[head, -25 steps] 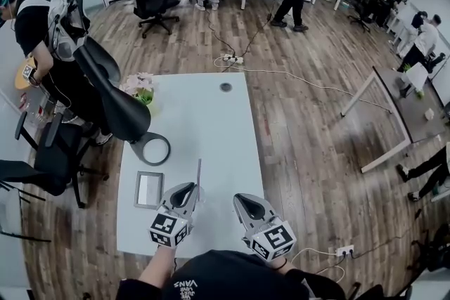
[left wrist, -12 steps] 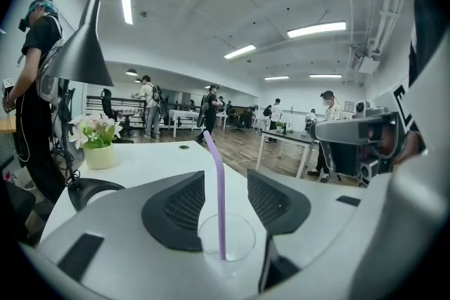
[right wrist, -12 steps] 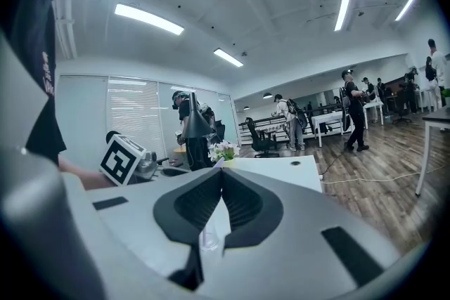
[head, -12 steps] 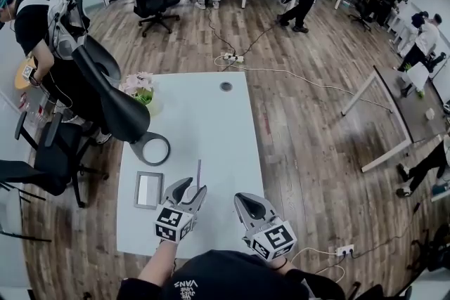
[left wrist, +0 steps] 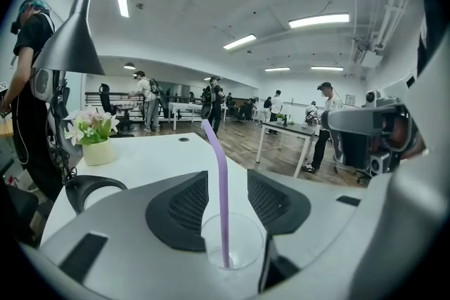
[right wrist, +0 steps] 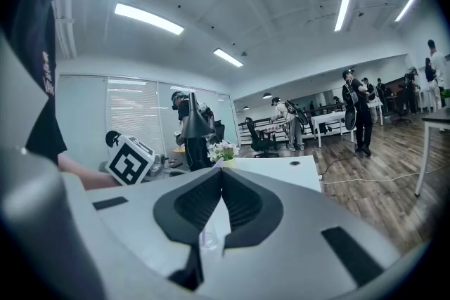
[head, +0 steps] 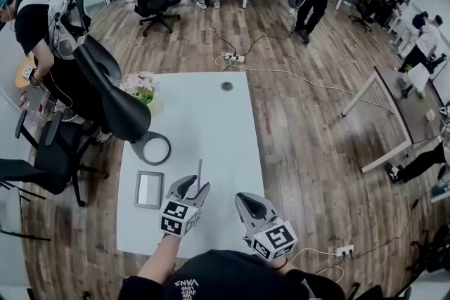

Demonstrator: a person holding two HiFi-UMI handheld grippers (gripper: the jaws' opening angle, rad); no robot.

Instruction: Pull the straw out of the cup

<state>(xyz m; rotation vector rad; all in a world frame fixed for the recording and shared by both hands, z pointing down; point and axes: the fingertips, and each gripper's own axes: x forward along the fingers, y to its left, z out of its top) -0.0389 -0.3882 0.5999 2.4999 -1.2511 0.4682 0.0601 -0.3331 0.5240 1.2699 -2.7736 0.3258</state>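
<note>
A person stands at a white table (head: 204, 116) with a gripper in each hand, seen from above.

The left gripper (head: 193, 187) points away from the person and tilts down toward the tabletop. Its jaws are opening. In the left gripper view, the left gripper (left wrist: 226, 179) has its two dark pads standing apart, one to each side of a purple straw (left wrist: 221, 186). Neither pad touches the straw. The straw stands upright in a clear cup (left wrist: 242, 228), which sits on the table low between the jaws, close to the gripper body. The top of the straw bends to the left above the jaw tips. From the head view the straw (head: 200, 172) shows as a thin line rising just past the left jaw tips; the cup itself cannot be made out there.

The right gripper (head: 242, 199) is just beside the left one, to its right, over the near table edge. In the right gripper view, the right gripper (right wrist: 221, 172) has its jaw tips pressed together, clenched on nothing. The cup (right wrist: 206, 241) appears through the gap below the tips, beyond the jaws and not gripped.

Farther along the table stand a black lamp (head: 116, 98) and a flowerpot (head: 140, 91).
</note>
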